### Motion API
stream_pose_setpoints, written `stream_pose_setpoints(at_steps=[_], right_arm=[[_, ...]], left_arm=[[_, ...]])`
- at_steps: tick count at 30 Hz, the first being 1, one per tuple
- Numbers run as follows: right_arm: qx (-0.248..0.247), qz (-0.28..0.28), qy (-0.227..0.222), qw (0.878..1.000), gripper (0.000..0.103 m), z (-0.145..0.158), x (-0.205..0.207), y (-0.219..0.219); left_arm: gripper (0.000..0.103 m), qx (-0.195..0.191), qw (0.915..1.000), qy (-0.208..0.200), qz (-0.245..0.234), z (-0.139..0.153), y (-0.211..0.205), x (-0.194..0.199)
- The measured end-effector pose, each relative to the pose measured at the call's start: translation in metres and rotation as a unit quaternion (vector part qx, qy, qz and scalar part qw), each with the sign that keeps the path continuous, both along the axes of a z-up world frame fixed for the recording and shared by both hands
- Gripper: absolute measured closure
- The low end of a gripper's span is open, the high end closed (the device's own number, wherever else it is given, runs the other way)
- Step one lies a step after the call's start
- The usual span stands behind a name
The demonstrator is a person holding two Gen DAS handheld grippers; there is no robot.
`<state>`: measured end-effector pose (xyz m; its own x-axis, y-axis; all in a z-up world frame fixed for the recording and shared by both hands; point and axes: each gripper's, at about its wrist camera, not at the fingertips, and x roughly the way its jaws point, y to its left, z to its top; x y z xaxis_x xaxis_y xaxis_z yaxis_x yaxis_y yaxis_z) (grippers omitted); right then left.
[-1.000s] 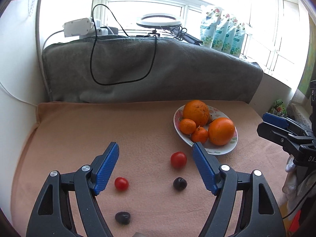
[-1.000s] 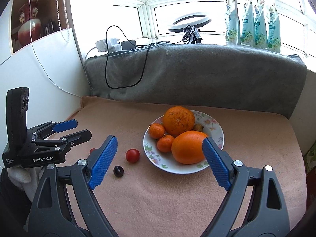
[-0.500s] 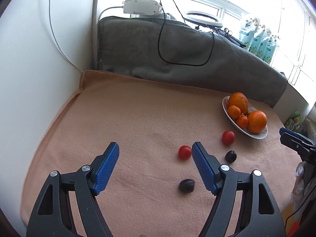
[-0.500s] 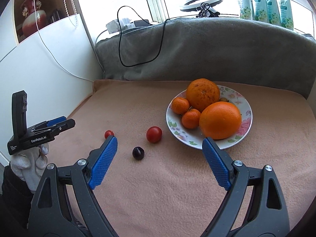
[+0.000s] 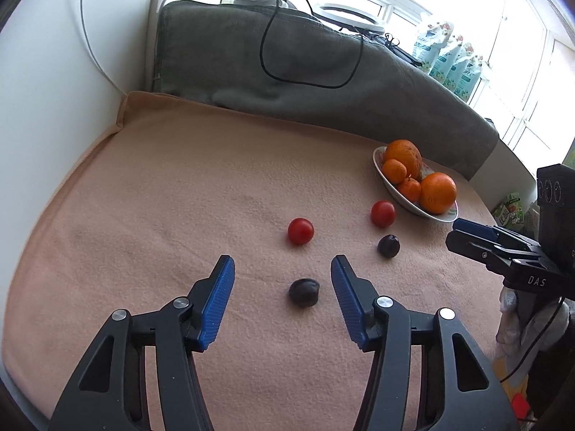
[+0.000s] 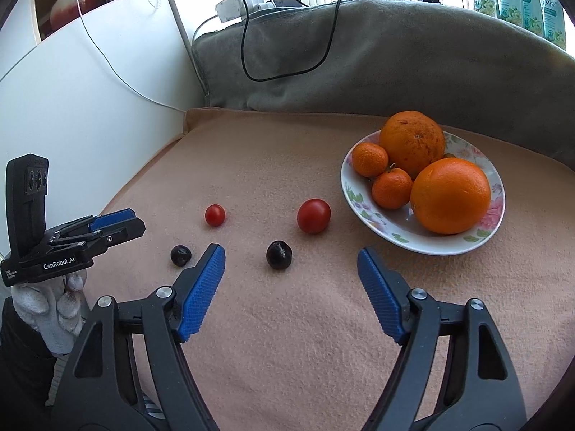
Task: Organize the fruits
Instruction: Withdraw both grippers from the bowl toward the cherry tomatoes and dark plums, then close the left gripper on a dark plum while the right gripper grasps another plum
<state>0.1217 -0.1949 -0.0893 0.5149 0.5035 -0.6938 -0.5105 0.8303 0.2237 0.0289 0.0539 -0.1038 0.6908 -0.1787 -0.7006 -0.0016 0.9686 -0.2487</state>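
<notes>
Landmark: floral plate [image 6: 424,242] on the peach blanket [image 6: 287,323], holding two oranges and two mandarins.
Left gripper [image 5: 283,280]: jaws closing, pads not yet touching anything; the far-left dark plum [image 5: 304,292] lies between the pads, on the blanket, well left of the plate.
Small cherry tomato [image 6: 215,214]: loose on the blanket, left of the plate, just beyond that plum.
Right gripper [image 6: 291,260]: jaws closing, nothing pressed; the second dark plum [image 6: 279,250] sits at the mouth of the jaws, nearer the left pad, near the plate's left rim.
Larger tomato [image 6: 313,216]: just left of the plate rim, apart from it.
Task status (judgement): four small fruits off the plate; both grasps in approach, none secured.
Risk 1: round plums may roll or squirt out if a pad meets one off-centre; right plum is off-centre now.
Risk 2: soft blanket may snag a pad tip dipped too low.
Risk 3: plate is crowded; a dropped fruit could roll off the rim.
Surroundings: grey cushion [image 6: 395,57] behind the plate with a black cable [image 6: 248,54] draped over it; white wall panel [image 6: 90,89] far left.
Obstruction: none between either plum and the plate except the larger tomato.
</notes>
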Motion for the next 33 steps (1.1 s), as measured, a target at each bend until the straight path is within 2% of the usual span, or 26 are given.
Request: stream_pose_setpoints(at_steps=[3, 7, 11, 18, 22, 31, 33], right_arm=[[-0.009, 0.011, 0.012, 1.0, 0.039, -0.007, 0.004, 0.007], [-0.016, 0.024, 0.024, 0.999, 0.043, -0.015, 0.008, 0.016], [-0.022, 0.034, 0.034, 0.999, 0.056, -0.021, 0.014, 0.023], [-0.032, 0.04, 0.042, 0.998, 0.063, -0.029, 0.023, 0.029], [-0.037, 0.045, 0.043, 0.997, 0.063, -0.031, 0.027, 0.032], [-0.043, 0.045, 0.049, 0.997, 0.066, -0.038, 0.035, 0.041], [-0.046, 0.045, 0.049, 0.997, 0.07, -0.04, 0.037, 0.042]], left_arm=[[0.055, -0.005, 0.9999, 0.01, -0.012, -0.008, -0.008, -0.001], [0.056, -0.014, 0.9995, 0.02, -0.02, -0.015, -0.013, 0.001], [0.062, -0.017, 0.9991, 0.03, -0.025, -0.023, -0.017, 0.003], [0.065, -0.016, 0.9987, 0.04, -0.027, -0.033, -0.02, 0.007], [0.065, -0.013, 0.9987, 0.04, -0.027, -0.034, -0.02, 0.008], [0.072, -0.006, 0.9988, 0.042, -0.026, -0.038, -0.022, 0.016], [0.073, -0.005, 0.9988, 0.042, -0.026, -0.039, -0.023, 0.017]])
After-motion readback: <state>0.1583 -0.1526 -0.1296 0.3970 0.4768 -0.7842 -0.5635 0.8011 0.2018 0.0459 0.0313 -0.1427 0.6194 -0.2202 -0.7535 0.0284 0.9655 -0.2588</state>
